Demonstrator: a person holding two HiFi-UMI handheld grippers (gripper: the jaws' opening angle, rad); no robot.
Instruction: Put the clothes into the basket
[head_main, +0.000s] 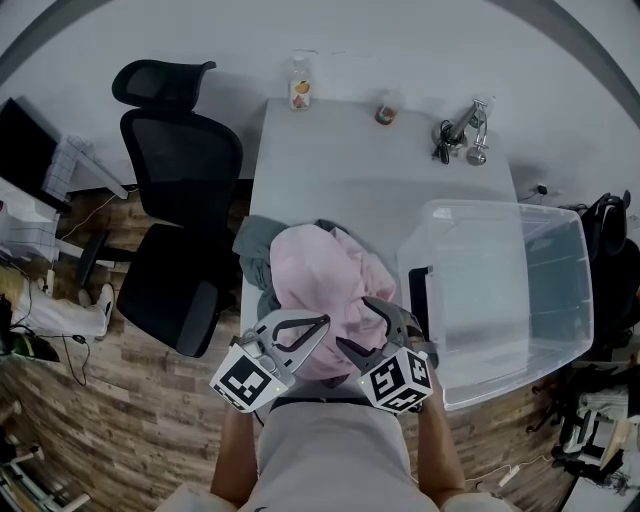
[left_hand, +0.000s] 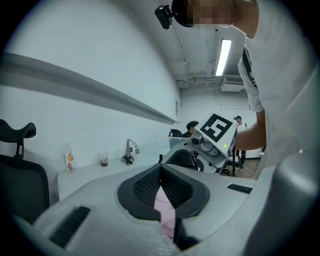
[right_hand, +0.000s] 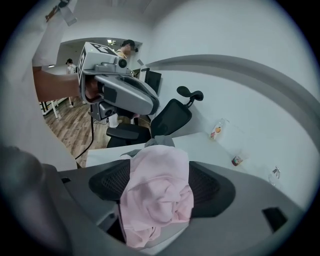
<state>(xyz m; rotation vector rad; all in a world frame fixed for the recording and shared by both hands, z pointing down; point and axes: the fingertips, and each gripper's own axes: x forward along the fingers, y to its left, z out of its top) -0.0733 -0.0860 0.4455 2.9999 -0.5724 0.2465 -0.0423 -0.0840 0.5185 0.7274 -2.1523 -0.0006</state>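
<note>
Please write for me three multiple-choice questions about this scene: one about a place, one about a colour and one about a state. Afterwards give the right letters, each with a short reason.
1. In the head view, where does the clear basket stand from the pink garment?
A) at its right
B) at its left
C) on top of it

2. What colour is the garment under the pink one?
A) red
B) grey
C) yellow

3. How does the left gripper stand?
A) wide open and empty
B) shut on a bottle
C) shut on the pink garment

Answers:
1 A: the basket fills the right side of that view, beside the garment.
2 B: the grey garment shows at the pink one's left edge.
3 C: a pink strip is pinched between its pads.
</note>
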